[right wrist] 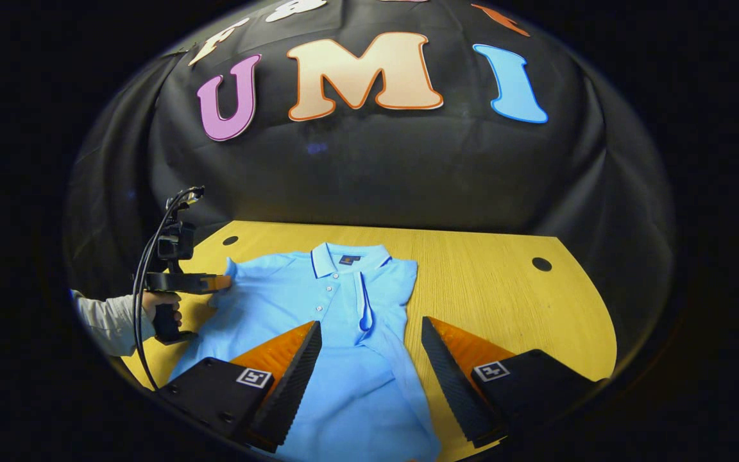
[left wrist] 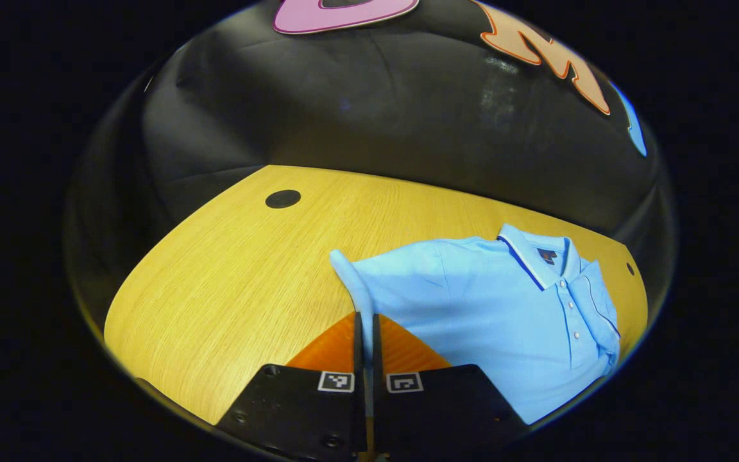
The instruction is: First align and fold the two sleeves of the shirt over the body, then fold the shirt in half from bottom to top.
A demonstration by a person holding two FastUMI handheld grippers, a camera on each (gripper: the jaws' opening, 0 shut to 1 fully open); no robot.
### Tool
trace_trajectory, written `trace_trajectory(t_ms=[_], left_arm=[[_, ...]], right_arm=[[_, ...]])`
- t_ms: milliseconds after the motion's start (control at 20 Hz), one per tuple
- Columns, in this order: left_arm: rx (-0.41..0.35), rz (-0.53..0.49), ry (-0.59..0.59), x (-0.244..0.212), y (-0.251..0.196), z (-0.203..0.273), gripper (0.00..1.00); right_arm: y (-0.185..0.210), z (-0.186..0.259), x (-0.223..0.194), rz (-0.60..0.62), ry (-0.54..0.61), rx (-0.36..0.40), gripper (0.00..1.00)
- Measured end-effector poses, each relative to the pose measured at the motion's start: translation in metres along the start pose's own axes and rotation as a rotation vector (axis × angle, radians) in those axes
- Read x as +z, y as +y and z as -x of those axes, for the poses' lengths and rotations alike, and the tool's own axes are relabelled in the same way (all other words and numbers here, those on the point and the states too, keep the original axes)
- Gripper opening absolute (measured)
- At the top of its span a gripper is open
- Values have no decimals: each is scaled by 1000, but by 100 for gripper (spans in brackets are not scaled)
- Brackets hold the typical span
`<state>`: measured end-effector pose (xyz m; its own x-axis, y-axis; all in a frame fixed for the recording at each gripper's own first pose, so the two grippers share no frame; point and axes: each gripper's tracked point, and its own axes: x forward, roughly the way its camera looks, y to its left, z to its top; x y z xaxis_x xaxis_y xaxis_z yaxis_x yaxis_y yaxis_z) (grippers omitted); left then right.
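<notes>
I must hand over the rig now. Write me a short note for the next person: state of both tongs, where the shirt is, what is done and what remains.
Left tongs: shut on the sleeve at the shirt's edge.
Right tongs: open, above the shirt's lower body, holding nothing.
Shirt: blue polo, flat on the wooden table, collar toward the booth wall.
Done: one sleeve already lies folded over the body.
Left: fold the gripped sleeve over the body, then fold the shirt in half from bottom to top.
</notes>
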<state>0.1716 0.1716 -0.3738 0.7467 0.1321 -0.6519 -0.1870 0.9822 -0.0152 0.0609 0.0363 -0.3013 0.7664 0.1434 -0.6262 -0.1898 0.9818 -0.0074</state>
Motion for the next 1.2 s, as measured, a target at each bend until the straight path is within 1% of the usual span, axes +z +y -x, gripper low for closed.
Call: trace_trajectory(t_ms=[50,100,150,300,450,500,550,700,800,850,900,950,1000,1050,1100,1150,1200], left_arm=[[-15,-10,7,0,-6,1,1],[-27,-23,18,-1,-12,3,0],[-36,-31,20,2,-17,6,0],[-85,-34,-14,20,-43,20,0],[-150,-42,-48,35,-77,35,0],[-173,-45,-56,39,-90,40,0],[-196,-55,-55,39,-102,43,0],[-254,-107,-28,32,-135,50,0],[-287,-161,-9,22,-155,50,0],[-297,-185,-2,17,-163,49,0],[-302,-204,7,12,-169,47,0],[-306,-213,8,8,-174,45,0],[-308,-210,-4,8,-178,45,0],[-309,-208,-17,7,-179,43,0],[-330,-203,-23,8,-182,46,0],[-348,-187,-26,9,-184,53,5],[-378,-166,-36,10,-189,59,7]], right_arm=[[-1,1,-2,-8,3,-4,95],[-3,2,-2,-9,4,-12,98],[-5,3,-2,-10,-1,-14,98],[-5,6,1,-18,-19,-14,98],[-6,9,4,-25,-38,-18,98],[-8,10,5,-28,-44,-20,94],[-9,10,4,-33,-47,-23,98],[-10,10,3,-63,-50,-29,98],[-13,10,3,-73,-54,-36,98],[-14,10,3,-73,-56,-39,94],[-15,9,2,-71,-53,-41,98],[-15,7,-2,-71,-48,-44,98],[-14,6,-1,-73,-45,-45,98],[-12,7,1,-76,-46,-44,94],[-13,8,3,-78,-53,-46,94],[-13,6,4,-79,-60,-49,94],[-12,3,4,-80,-70,-50,98]])
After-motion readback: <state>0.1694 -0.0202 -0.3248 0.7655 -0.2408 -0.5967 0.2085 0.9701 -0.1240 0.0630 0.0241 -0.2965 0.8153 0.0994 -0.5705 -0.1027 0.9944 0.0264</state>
